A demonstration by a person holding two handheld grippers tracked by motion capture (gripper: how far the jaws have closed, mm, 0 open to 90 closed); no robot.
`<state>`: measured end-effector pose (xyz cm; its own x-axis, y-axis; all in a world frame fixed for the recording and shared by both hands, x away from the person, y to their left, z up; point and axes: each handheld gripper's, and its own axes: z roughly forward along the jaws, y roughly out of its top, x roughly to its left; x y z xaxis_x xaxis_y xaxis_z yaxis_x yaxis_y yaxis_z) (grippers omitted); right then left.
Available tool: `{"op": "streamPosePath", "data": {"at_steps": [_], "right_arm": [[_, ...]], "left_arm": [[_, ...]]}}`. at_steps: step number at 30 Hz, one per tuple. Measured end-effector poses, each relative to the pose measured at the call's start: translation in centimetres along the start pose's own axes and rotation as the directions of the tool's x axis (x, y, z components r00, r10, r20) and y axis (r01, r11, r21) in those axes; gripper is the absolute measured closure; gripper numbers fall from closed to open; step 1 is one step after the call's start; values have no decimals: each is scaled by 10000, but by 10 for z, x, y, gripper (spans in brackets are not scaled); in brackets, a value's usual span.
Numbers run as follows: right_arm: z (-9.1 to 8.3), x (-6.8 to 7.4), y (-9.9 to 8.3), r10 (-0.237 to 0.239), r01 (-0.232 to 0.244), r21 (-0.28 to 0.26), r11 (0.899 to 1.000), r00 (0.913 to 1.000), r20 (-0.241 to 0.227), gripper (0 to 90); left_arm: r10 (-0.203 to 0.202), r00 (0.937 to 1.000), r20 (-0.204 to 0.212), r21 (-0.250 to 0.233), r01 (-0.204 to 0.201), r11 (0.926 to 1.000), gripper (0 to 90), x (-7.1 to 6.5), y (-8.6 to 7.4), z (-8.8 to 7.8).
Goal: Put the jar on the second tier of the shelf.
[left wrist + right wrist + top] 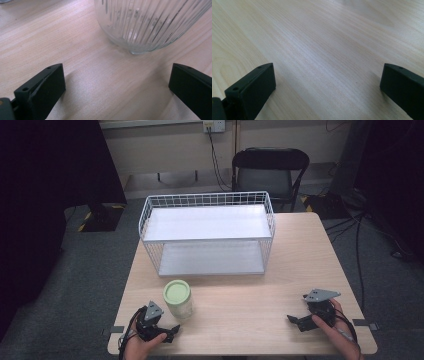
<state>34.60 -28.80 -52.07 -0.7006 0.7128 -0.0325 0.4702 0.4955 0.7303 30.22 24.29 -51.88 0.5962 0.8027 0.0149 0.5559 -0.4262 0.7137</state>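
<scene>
Left gripper (172, 332) jaws wide apart, holding nothing, close to a ribbed clear glass jar (150, 23) with a pale green lid, right gripper (295, 321) jaws wide apart over the bare light wooden table (260, 305), white wire two-shelf rack (207, 232) farther back, black folding chair (270, 170), grey carpet floor (75, 270).

Wooden table (280, 285), wire rack (207, 232), lidded jar (178, 299)

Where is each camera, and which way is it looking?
High view: above the near edge, looking forward and down on the wooden table, wire shelf rack, both hands.
Left gripper view: on the left gripper, facing the ribbed glass jar; open fingers.
Right gripper view: on the right gripper, facing bare table; open fingers.
Shared: the jar, high and left.
</scene>
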Motion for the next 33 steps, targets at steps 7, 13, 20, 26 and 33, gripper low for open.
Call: {"op": "streamPosePath", "data": {"at_steps": [7, 13, 20, 26, 33], "right_arm": [[0, 0, 0, 1, -1, 1, 10000, 10000, 0, 0], [0, 0, 0, 0, 0, 0, 10000, 10000, -1, 0], [0, 0, 0, 1, -1, 2, 10000, 10000, -1, 0], [0, 0, 0, 2, -2, 1, 10000, 10000, -1, 0], [0, 0, 0, 0, 0, 2, 10000, 10000, -1, 0]], "left_arm": [[-285, 9990, 339, -159, 291, 9995, 24, -1, 3, -2], [-368, 9977, 570, -709, 408, 9967, 24, -2, 13, -6], [-374, 9954, 884, -1427, 498, 9885, 29, -6, 27, -9], [-546, 9932, 1030, -2137, 757, 9740, 32, -8, 40, -7], [-776, 9933, 860, -2605, 976, 9605, 52, -12, 51, 2]]}}
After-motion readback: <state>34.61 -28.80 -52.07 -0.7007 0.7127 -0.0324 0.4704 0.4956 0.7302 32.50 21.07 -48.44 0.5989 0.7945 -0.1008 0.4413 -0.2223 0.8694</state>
